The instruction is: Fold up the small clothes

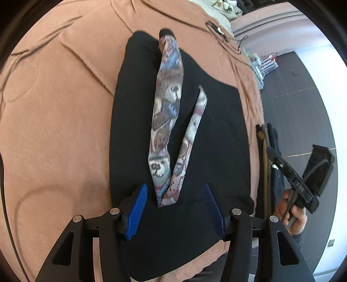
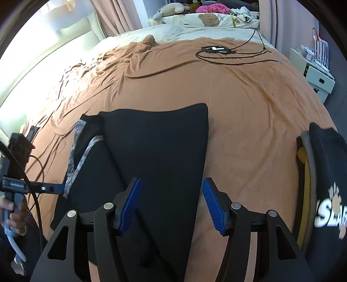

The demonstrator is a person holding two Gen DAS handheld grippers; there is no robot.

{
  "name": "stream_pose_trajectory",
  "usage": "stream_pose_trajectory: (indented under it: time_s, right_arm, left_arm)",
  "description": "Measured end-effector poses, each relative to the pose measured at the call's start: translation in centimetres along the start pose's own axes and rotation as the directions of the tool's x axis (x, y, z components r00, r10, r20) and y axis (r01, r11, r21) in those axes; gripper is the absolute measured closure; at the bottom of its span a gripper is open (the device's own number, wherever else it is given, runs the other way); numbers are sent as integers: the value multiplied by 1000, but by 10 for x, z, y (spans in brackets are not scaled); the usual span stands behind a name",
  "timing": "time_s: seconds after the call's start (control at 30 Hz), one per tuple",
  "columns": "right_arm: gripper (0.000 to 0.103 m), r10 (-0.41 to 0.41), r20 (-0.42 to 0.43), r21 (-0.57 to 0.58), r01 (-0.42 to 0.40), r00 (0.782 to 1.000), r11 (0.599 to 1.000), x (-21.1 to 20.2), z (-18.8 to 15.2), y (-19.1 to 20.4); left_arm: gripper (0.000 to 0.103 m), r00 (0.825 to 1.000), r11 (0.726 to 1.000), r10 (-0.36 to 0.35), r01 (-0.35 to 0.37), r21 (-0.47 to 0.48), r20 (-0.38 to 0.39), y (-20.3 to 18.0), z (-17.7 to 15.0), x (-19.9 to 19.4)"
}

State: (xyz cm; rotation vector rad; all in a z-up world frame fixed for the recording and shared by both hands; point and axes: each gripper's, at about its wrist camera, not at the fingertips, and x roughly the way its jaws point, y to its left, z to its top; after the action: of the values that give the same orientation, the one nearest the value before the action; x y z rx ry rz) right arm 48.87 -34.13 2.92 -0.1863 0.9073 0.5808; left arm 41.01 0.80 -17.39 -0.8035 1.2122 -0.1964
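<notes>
**Both grippers open over the black garment**

The flat black knit garment (image 1: 208,138) lay spread on the rust-orange bedspread (image 1: 54,130), with a bear-patterned sock (image 1: 167,108) bent into a V on top. The left gripper (image 1: 175,209) was spread apart around the sock's fold, not pinching it. The right gripper (image 2: 171,204) was apart too, nothing gripped.

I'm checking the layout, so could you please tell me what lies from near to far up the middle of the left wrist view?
Left gripper → fold of the patterned sock → black cloth → the sock's dark toe → orange blanket.
</notes>
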Motion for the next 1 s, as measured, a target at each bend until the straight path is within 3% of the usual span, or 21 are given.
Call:
stream_pose_trajectory:
  time_s: [0.1,0.17,0.23,0.6,1.0]
  right_arm:
    - [46,15,6,11,-15,1000,1000,-9,-16,2]
    - [46,16,12,15,-16,1000,1000,-15,-27,3]
    - [46,14,12,16,-14,1000,1000,-17,-34,6]
    - [46,43,31,48,-44,999,998,-32,-57,1]
    - [46,98,58,89,-102,994,991,-38,-71,-10]
  left_arm:
    - [47,1000,1000,-1,1,6,-7,-3,1,6]
    - [58,1000,1000,14,-14,23,-8,-6,2,8]
    - [92,999,999,29,-29,33,-17,-9,5,11]
    - [96,998,990,-54,51,129,19,-52,33,0]
    - [98,993,971,-105,91,222,53,-114,95,1]
